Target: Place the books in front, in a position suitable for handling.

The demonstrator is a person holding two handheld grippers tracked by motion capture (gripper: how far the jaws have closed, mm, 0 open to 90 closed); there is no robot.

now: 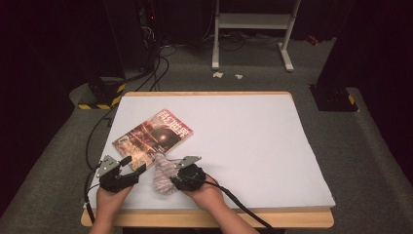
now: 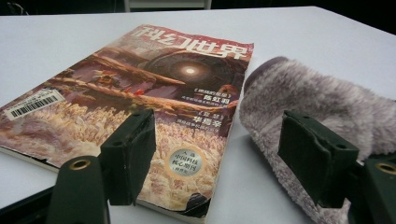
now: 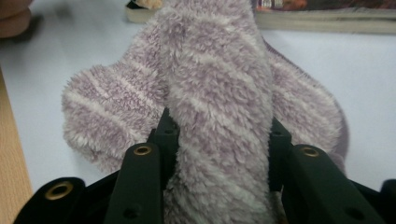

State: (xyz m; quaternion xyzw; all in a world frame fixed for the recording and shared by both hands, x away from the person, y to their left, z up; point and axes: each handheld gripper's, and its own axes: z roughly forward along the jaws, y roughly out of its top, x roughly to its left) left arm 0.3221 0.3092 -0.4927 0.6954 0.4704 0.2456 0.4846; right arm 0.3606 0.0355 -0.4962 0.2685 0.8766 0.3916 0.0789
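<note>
A fuzzy lilac striped sock (image 1: 164, 175) lies crumpled near the table's front edge, touching the near corner of a magazine (image 1: 153, 134) with a reddish sci-fi cover. My right gripper (image 1: 174, 181) reaches into the sock from the right. In the right gripper view its jaws pinch a raised fold of the sock (image 3: 215, 93), with my right gripper (image 3: 217, 135) shut on it. My left gripper (image 1: 134, 164) hovers open just left of the sock. Its jaws frame the magazine's (image 2: 140, 93) lower edge and the sock's (image 2: 317, 98) end, with nothing between them in my left gripper (image 2: 215, 135).
The white table top (image 1: 253, 146) has a wooden front edge (image 1: 209, 217). A white stand (image 1: 253, 22) and loose cables (image 1: 160, 63) lie on the floor beyond. A yellow-and-black striped base (image 1: 104, 95) sits off the table's back left corner.
</note>
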